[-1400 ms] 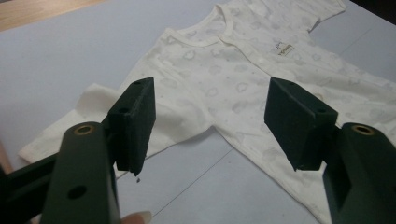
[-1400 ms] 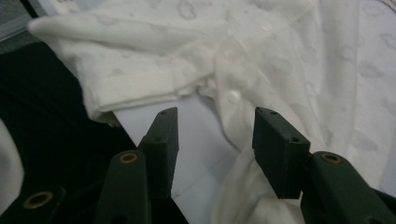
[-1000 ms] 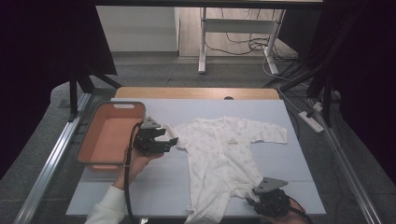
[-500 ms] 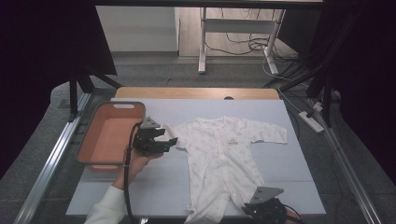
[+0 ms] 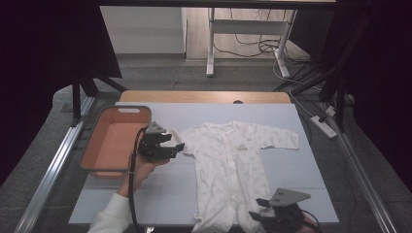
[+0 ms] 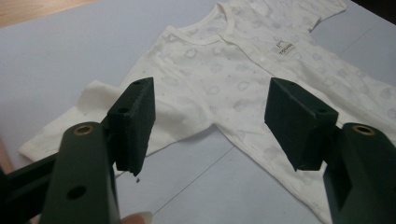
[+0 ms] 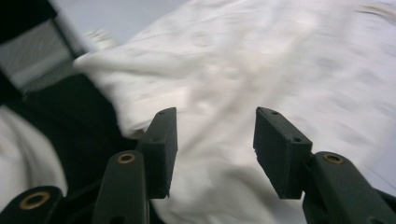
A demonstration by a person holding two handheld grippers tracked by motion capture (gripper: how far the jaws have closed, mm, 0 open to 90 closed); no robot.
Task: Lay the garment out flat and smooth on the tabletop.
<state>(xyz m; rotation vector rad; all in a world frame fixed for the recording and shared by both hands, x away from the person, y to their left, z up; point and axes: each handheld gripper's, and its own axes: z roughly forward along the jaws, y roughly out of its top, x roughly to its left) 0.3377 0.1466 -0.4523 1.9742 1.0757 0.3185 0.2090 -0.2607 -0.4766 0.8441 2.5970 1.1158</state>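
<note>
White baby onesie [image 5: 232,167] lies flat, front up, on the pale blue-grey table cover [image 5: 301,165], roughly mid-table, sleeves spread out to both sides, legs pointing toward the near edge. Small label on the chest, snaps down the front.

Left gripper [image 5: 176,148] sits just beside the onesie's left-hand sleeve in the high view, held from below by a hand [image 5: 141,170] w/ white sleeve cuff. In the left gripper view [image 6: 208,123] jaws stand wide apart, nothing between them; sleeve end lies under/behind one jaw and the body of the garment runs past the other. Not gripping anything, looks slightly above the cloth.

Right gripper [image 5: 260,208] is at the near edge of the table, by the onesie's leg ends. Right gripper view [image 7: 215,140] is blurred: jaws open, about half-spread, white fabric under and beyond them, nothing clamped. Can't tell if the tips touch the cloth.

Orange tub [image 5: 92,155] w/ grey rim sits at the table's left side, just beside the left gripper, apart from the garment. Wooden tabletop strip shows beyond the cover at the far edge
</note>
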